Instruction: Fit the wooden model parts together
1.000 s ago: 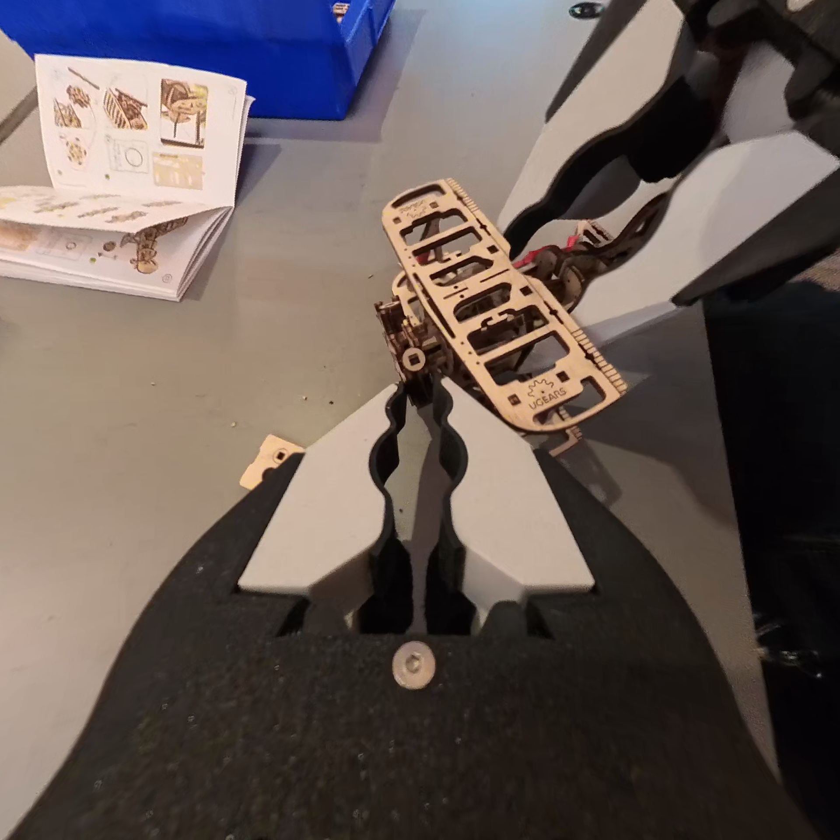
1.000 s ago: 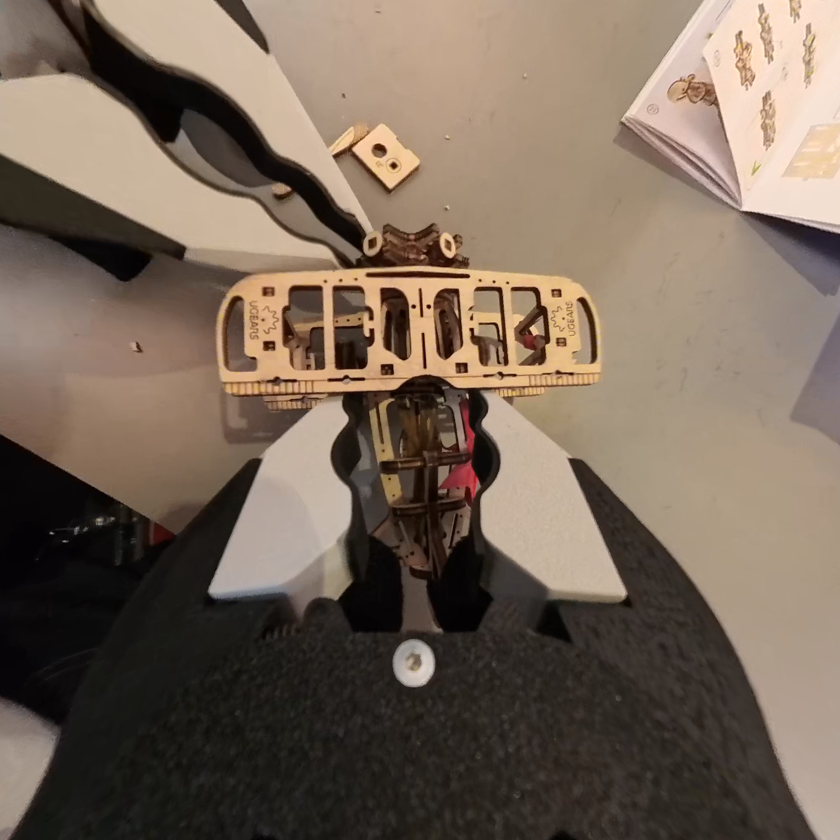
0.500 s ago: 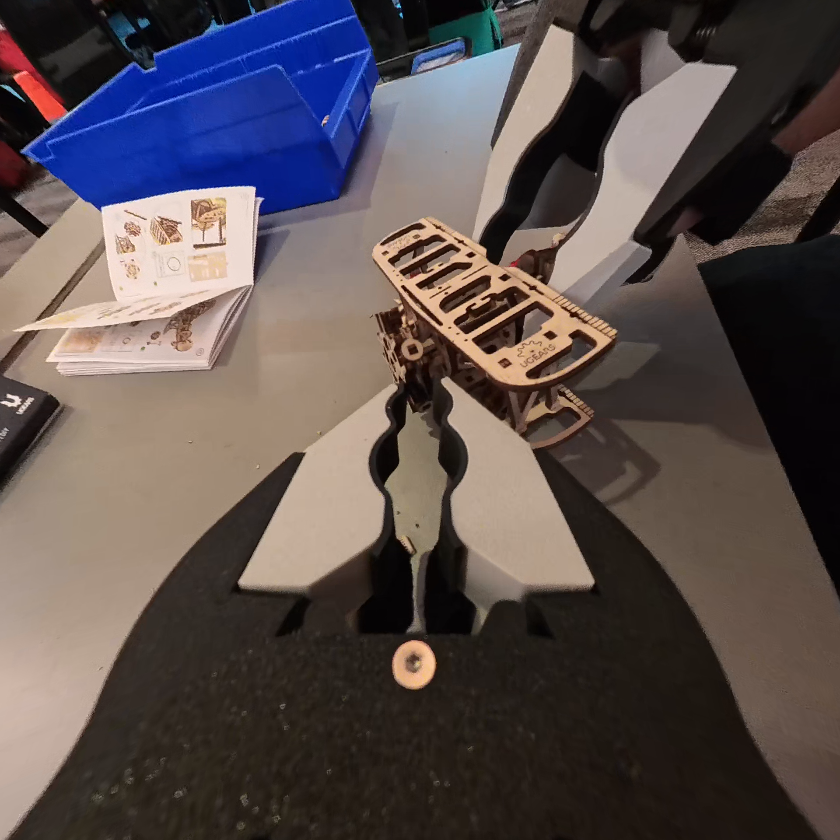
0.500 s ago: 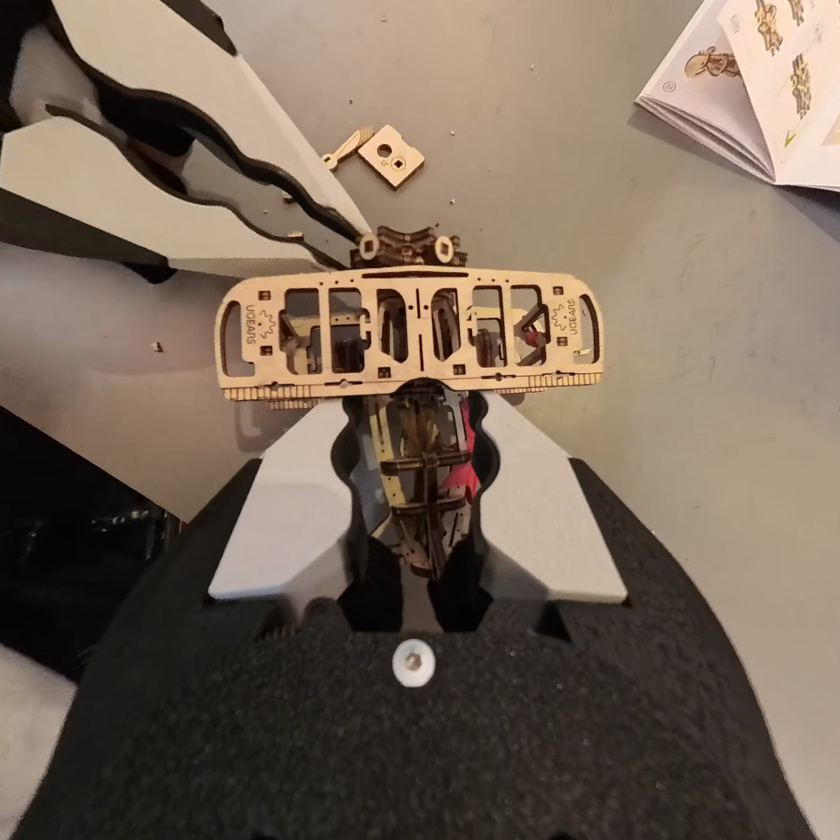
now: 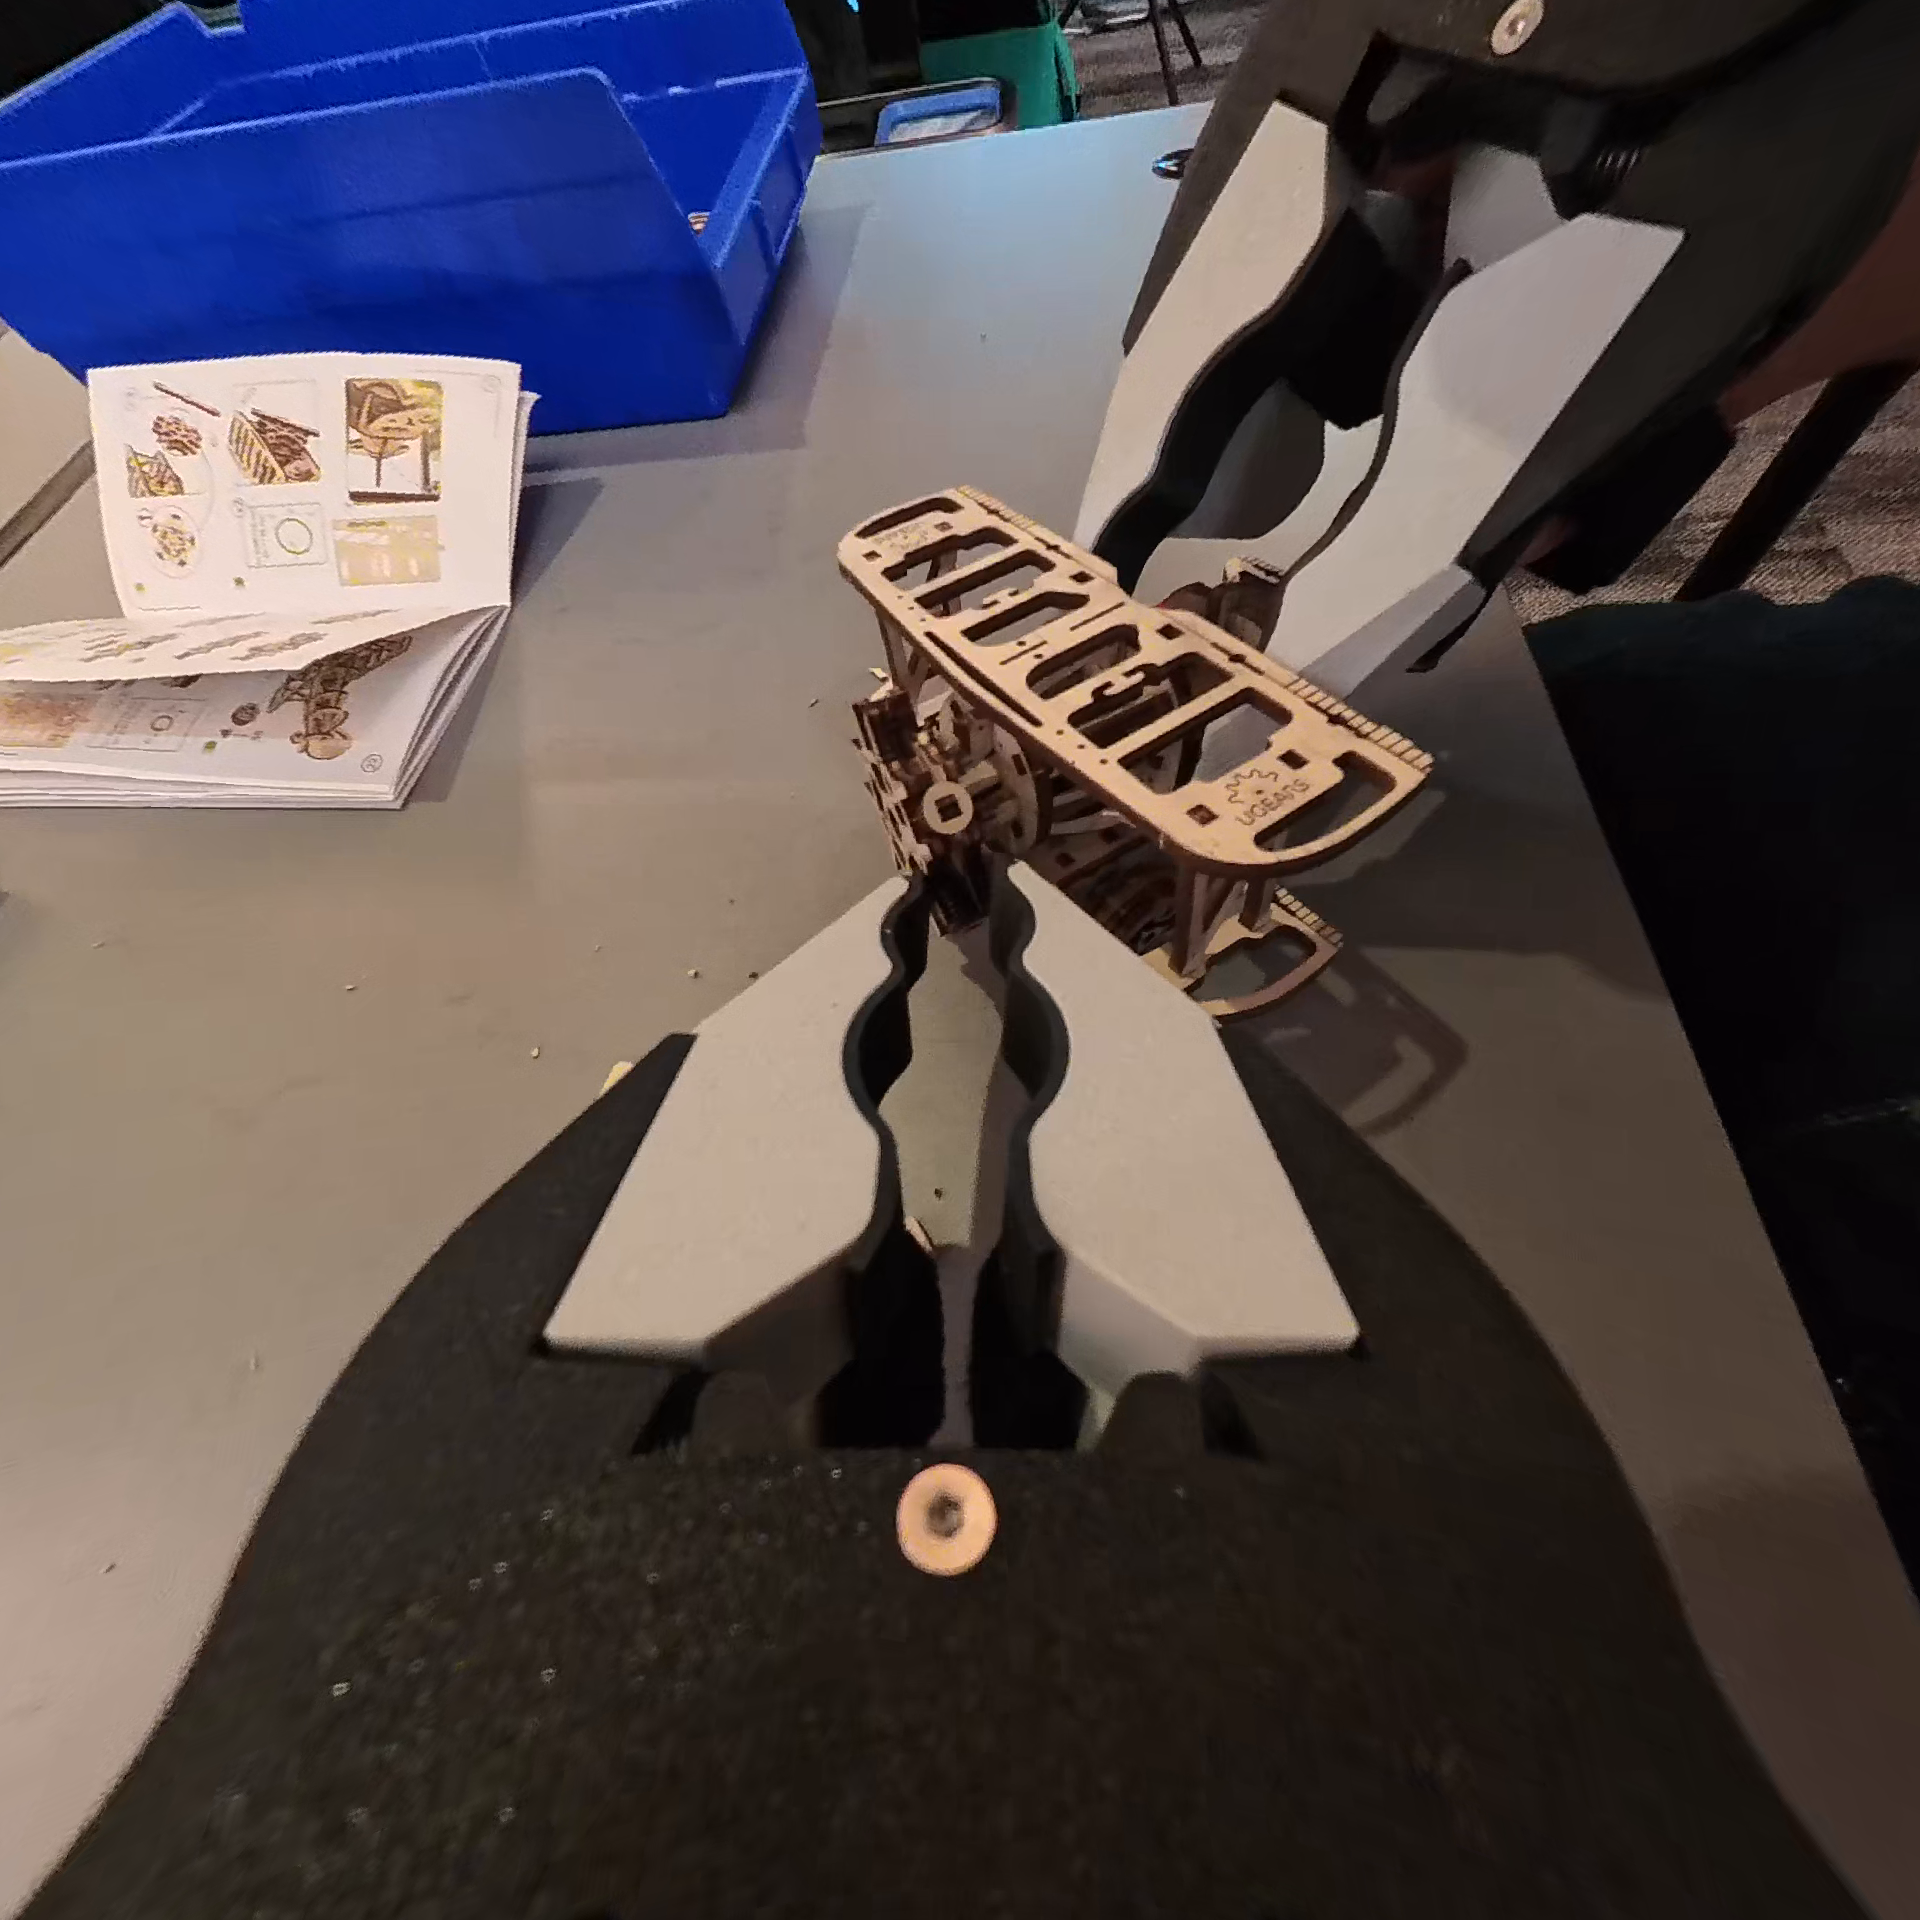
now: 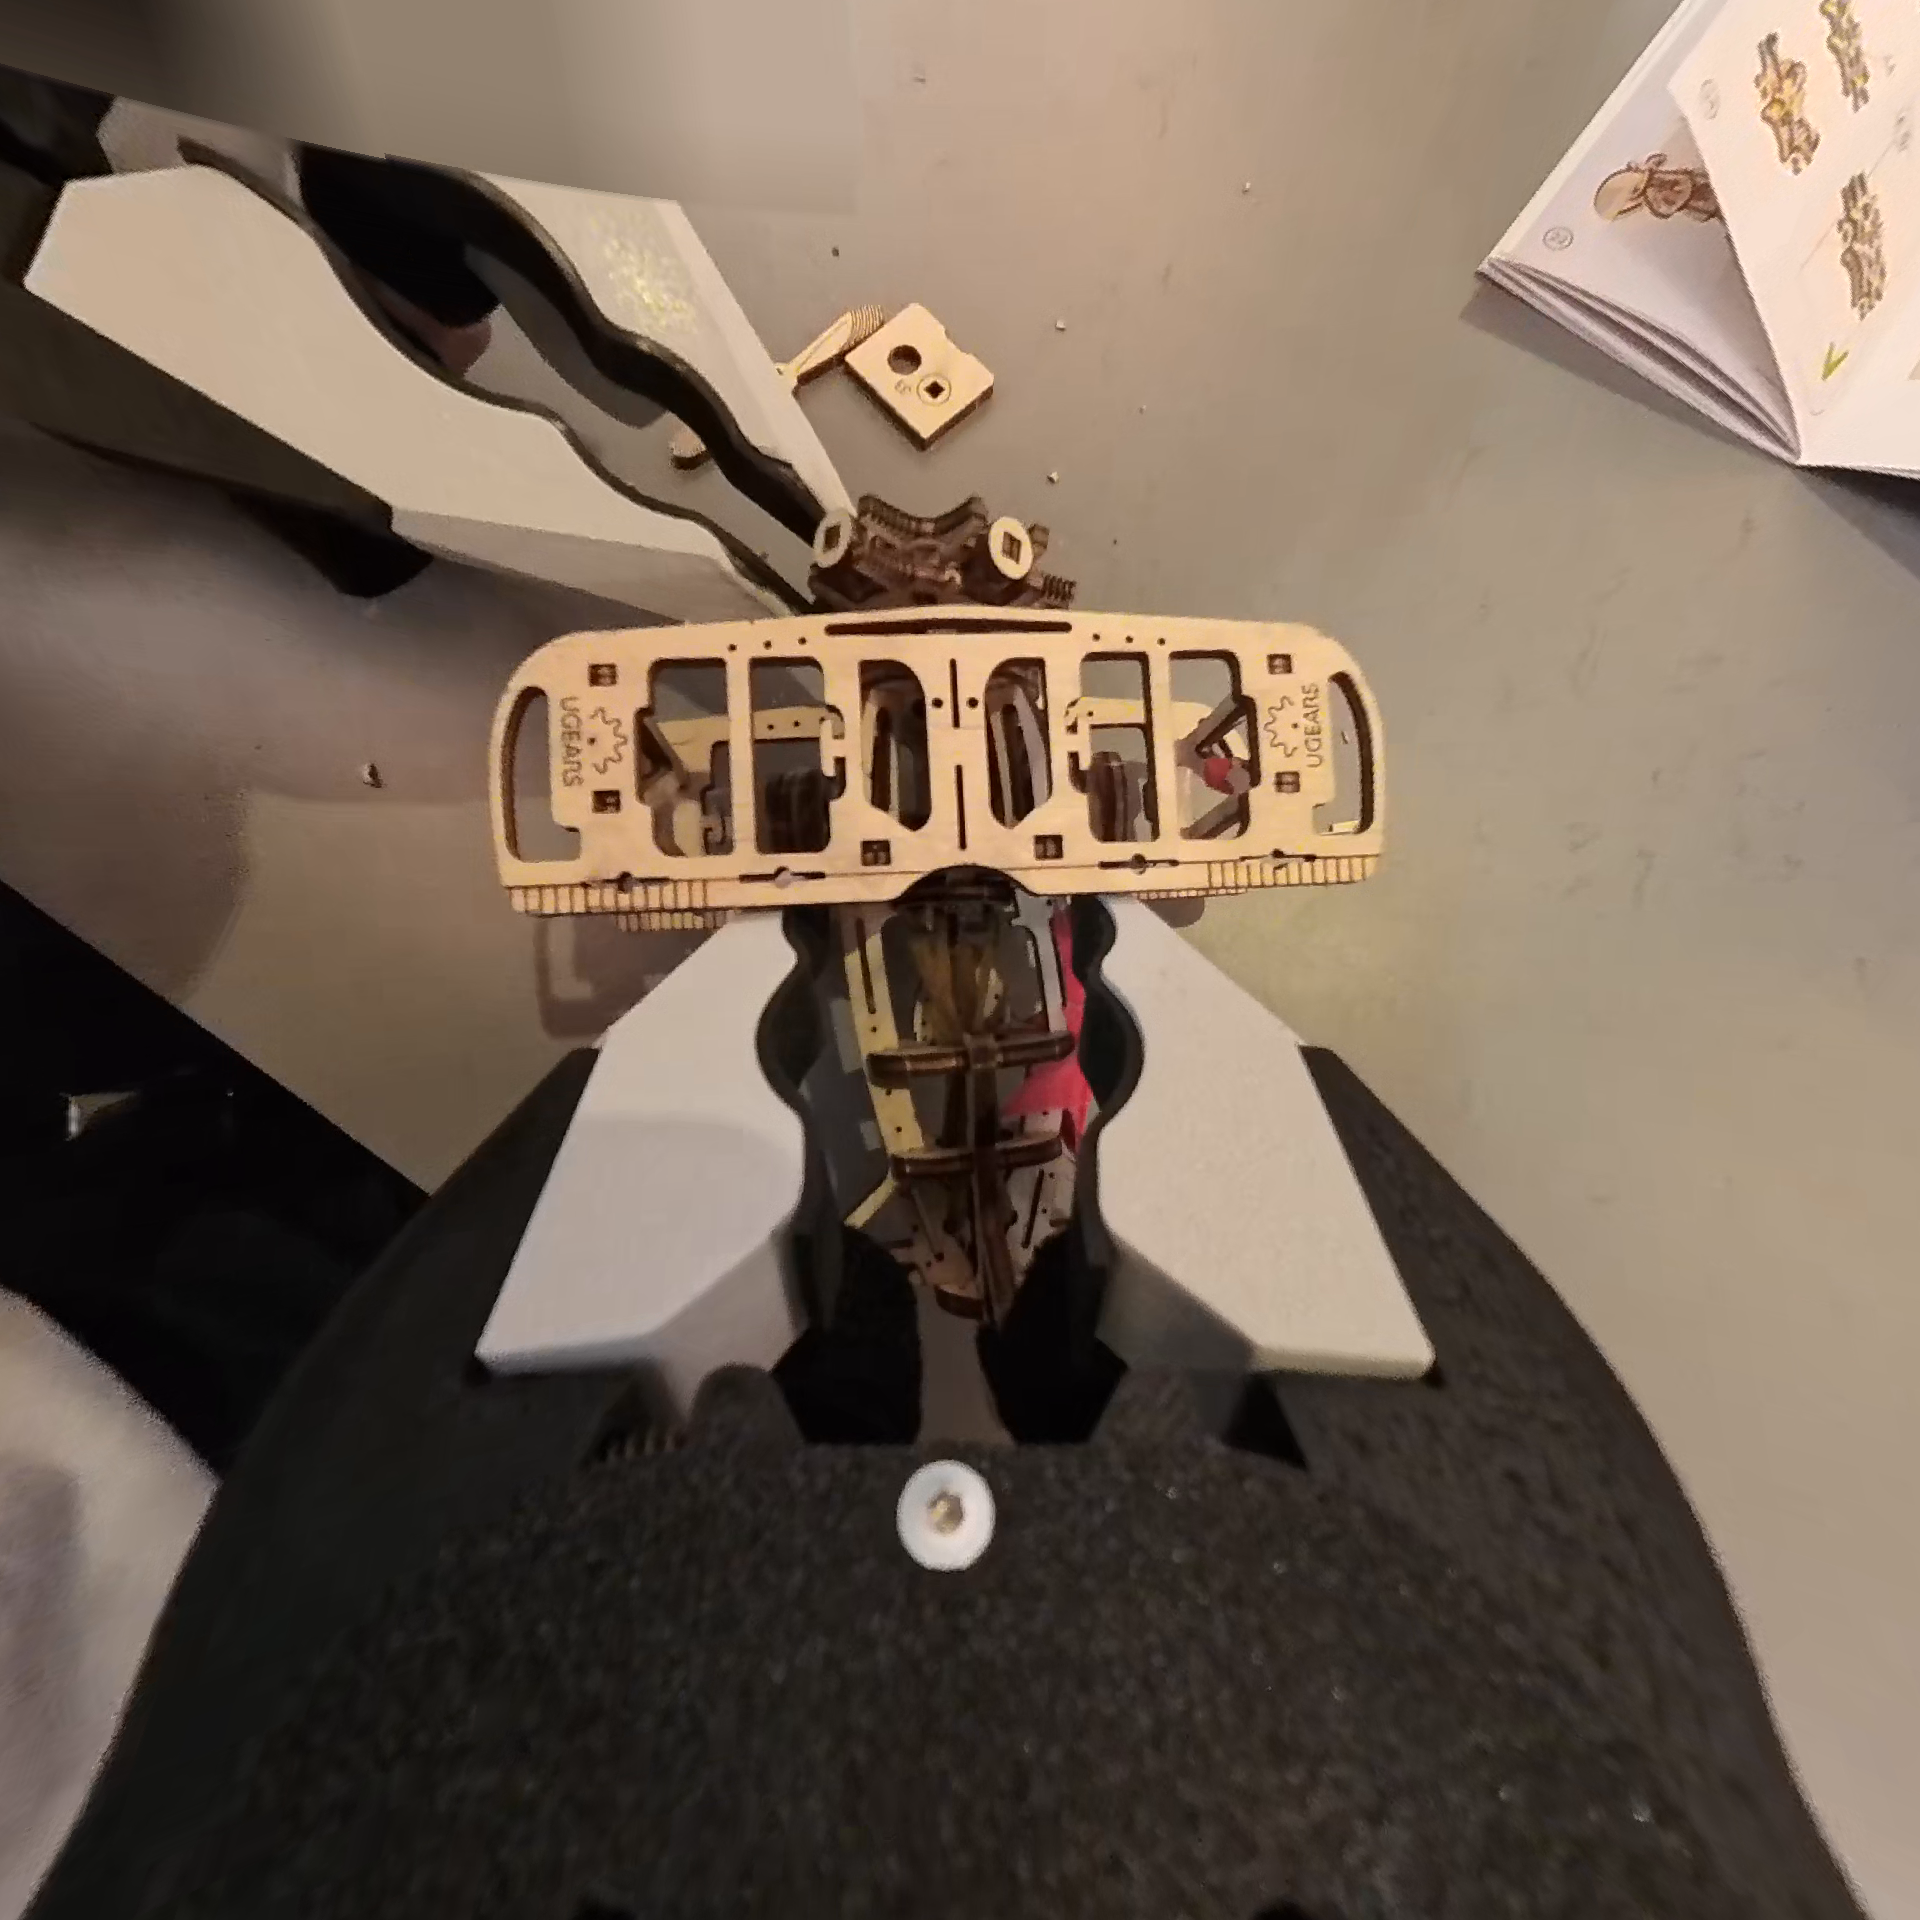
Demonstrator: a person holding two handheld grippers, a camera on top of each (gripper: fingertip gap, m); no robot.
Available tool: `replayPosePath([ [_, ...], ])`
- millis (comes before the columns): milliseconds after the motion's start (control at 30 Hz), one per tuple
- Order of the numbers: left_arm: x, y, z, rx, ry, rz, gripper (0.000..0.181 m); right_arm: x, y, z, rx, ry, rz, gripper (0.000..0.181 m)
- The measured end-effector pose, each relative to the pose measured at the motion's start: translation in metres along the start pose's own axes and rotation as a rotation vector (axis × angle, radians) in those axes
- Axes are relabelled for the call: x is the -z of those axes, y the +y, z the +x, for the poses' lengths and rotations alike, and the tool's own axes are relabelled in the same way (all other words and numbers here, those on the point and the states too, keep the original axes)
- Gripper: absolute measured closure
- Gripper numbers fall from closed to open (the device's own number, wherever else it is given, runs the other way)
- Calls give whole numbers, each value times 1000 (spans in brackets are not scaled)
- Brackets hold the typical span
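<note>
A wooden biplane model [image 5: 1122, 686] is held above the grey table [image 5: 312, 1039] between my two grippers. My left gripper [image 5: 956, 899] is shut on the dark engine block at its nose. My right gripper [image 6: 940, 935] is shut on the fuselage behind the wings, with its fingertips hidden under the upper wing [image 6: 940, 764]. In the left wrist view the right gripper [image 5: 1216, 603] comes in from the upper right. In the right wrist view the left gripper [image 6: 800, 551] reaches the nose from the upper left.
An open instruction booklet [image 5: 260, 582] lies to the left, in front of a blue bin [image 5: 416, 208]; the booklet also shows in the right wrist view [image 6: 1714, 239]. A loose square wooden plate [image 6: 920, 374] and a small peg [image 6: 831, 343] lie on the table beyond the nose. The table edge [image 5: 1621, 935] runs at the right.
The model has swung from a steep tilt to nearly level and sits lower over the table. Both grippers have kept their hold. The left wrist view now takes in more of the bin.
</note>
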State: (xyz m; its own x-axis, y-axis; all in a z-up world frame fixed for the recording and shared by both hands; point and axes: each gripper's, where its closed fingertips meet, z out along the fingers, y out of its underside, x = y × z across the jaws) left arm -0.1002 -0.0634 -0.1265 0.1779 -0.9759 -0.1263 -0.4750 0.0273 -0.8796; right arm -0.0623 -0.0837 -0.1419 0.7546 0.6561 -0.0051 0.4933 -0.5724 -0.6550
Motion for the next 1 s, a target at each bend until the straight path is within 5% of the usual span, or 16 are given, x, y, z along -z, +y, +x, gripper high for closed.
replayPosePath([
  [333, -6, 8, 5, -204, -122, -64, 181, 2, 2, 1, -5, -3, -9, 136],
  [1000, -1, 4, 1, -130, 11, -17, 167, 0, -1, 3, 5, -53, -17, 136],
])
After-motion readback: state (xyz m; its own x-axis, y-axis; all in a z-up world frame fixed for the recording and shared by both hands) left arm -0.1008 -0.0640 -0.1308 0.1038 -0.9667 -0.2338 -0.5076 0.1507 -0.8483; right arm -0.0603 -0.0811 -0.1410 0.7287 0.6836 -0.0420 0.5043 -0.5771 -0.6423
